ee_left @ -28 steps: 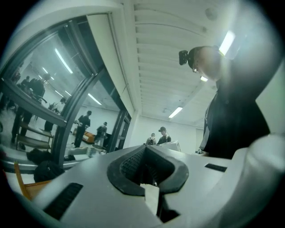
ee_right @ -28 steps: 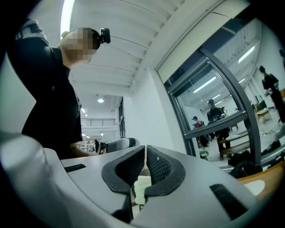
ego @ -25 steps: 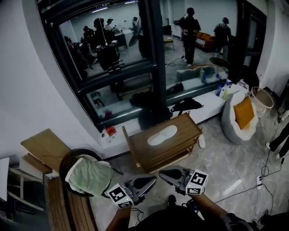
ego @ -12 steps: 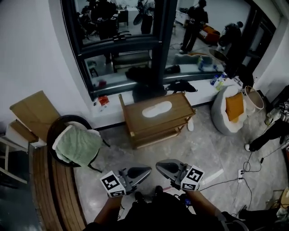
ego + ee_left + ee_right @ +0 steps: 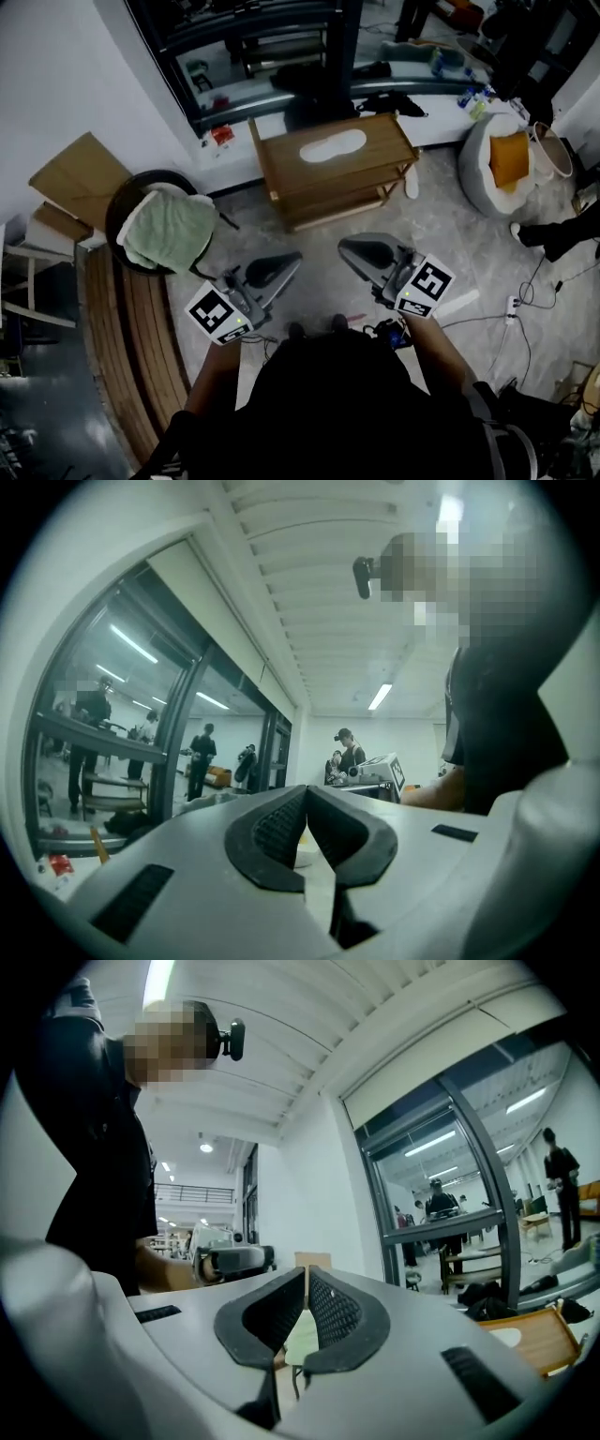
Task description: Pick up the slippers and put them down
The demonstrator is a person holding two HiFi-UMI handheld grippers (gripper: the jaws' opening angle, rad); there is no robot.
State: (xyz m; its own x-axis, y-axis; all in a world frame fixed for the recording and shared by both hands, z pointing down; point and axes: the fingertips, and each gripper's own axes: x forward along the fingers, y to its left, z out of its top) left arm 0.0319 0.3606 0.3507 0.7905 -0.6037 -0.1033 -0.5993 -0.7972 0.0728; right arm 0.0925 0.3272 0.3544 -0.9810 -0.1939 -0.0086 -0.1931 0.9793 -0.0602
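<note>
A white slipper lies flat on top of the low wooden rack under the window. A second white slipper stands on the floor against the rack's right end. My left gripper and right gripper are held side by side over the marble floor, short of the rack and pointing towards it. Both are shut with nothing between the jaws. In the left gripper view the pads meet at the tip. The right gripper view shows its pads closed too, with the rack's corner at lower right.
A round chair with a green towel stands left of the rack, next to cardboard sheets and a wooden bench. A white beanbag with an orange cushion sits at the right. Cables run across the floor. People stand behind the glass.
The head view has tilted down, so the rack sits higher in frame. Both grippers have come forward and look larger. They stay shut and empty.
</note>
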